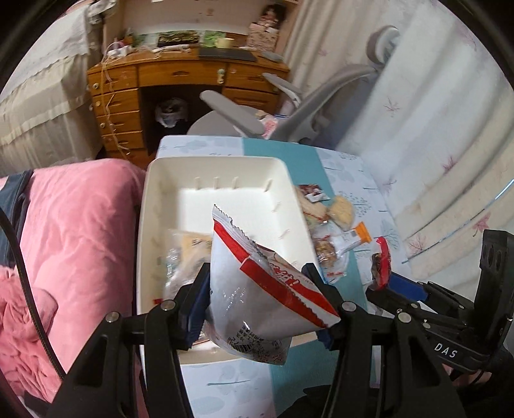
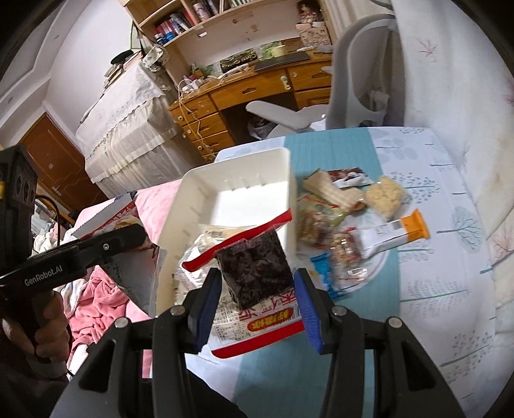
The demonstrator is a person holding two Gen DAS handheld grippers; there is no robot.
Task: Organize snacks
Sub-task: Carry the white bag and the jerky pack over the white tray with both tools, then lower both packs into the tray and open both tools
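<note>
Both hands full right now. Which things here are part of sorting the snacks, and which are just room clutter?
Job: white bin; white-and-red packet in left gripper; dark red-edged packet in right gripper; loose snacks on the plate.

Clutter: pink blanket; desk; grey chair.

A wooden desk (image 1: 189, 80) with rows of drawers stands against the far wall, its top cluttered — a dark flat pad (image 1: 226, 54) among small items. White cords (image 1: 109, 96) dangle down its left drawers. A grey office chair (image 1: 289, 106) sits just in front of it. Above the desk, in the right wrist view, a bookshelf (image 2: 192, 19) holds books. A lace-edged white cloth (image 2: 125, 115) drapes a tall piece of furniture to the left. A pink blanket (image 1: 74, 231) lies rumpled on the left — pale curtains (image 1: 433, 128) with a leaf print hang on the right.
</note>
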